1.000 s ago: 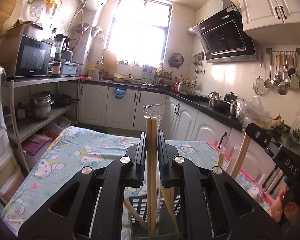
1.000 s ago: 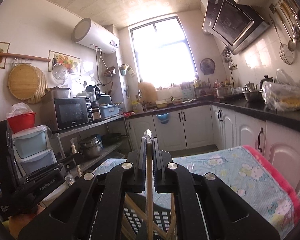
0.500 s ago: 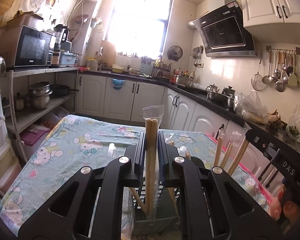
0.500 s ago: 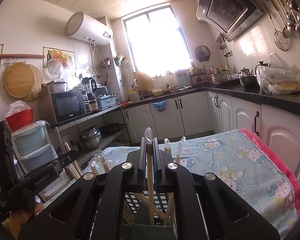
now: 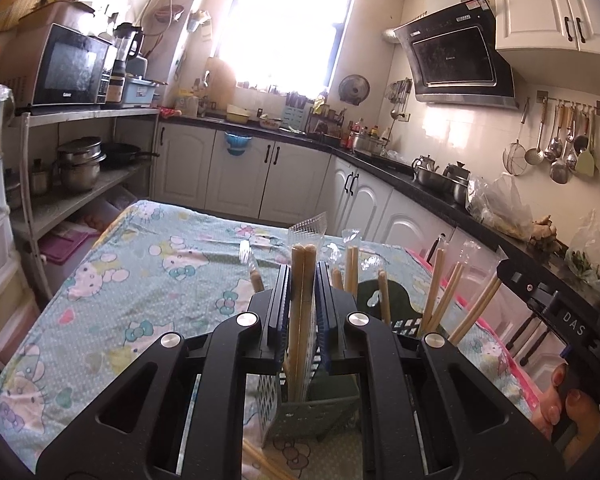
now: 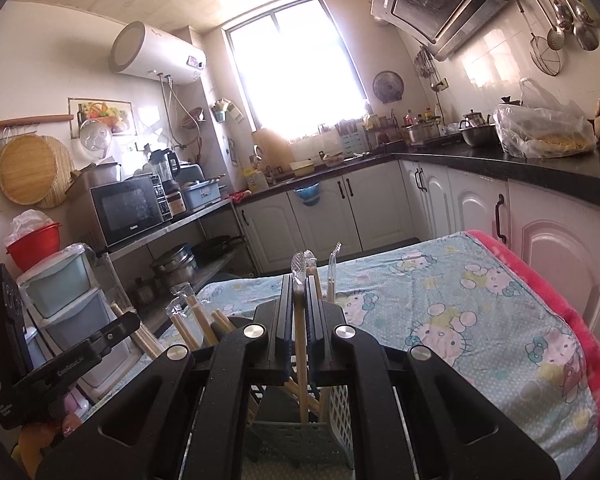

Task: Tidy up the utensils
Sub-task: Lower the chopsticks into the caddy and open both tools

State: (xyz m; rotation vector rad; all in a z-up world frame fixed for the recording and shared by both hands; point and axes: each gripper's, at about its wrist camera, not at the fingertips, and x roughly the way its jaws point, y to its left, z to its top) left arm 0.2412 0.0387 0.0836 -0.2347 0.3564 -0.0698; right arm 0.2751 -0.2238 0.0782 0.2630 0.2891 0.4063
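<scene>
Kitchen table: chopsticks clamped between tongs.

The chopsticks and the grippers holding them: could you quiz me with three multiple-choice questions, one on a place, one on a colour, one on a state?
1. Where do the lower ends of the left gripper's wrapped chopsticks reach?
A. into the slotted holder
B. the black counter
C. the shelf rack

2. What is the tablecloth's main colour?
A. plain white
B. light blue-green with cartoon cats
C. black

3. How does the right gripper stand?
A. wide open, empty
B. shut on chopsticks
C. shut on a ladle

Answers: 1 A, they drop inside the holder; 2 B, cats show across the cloth; 3 B, wood runs between its closed pads.
</scene>
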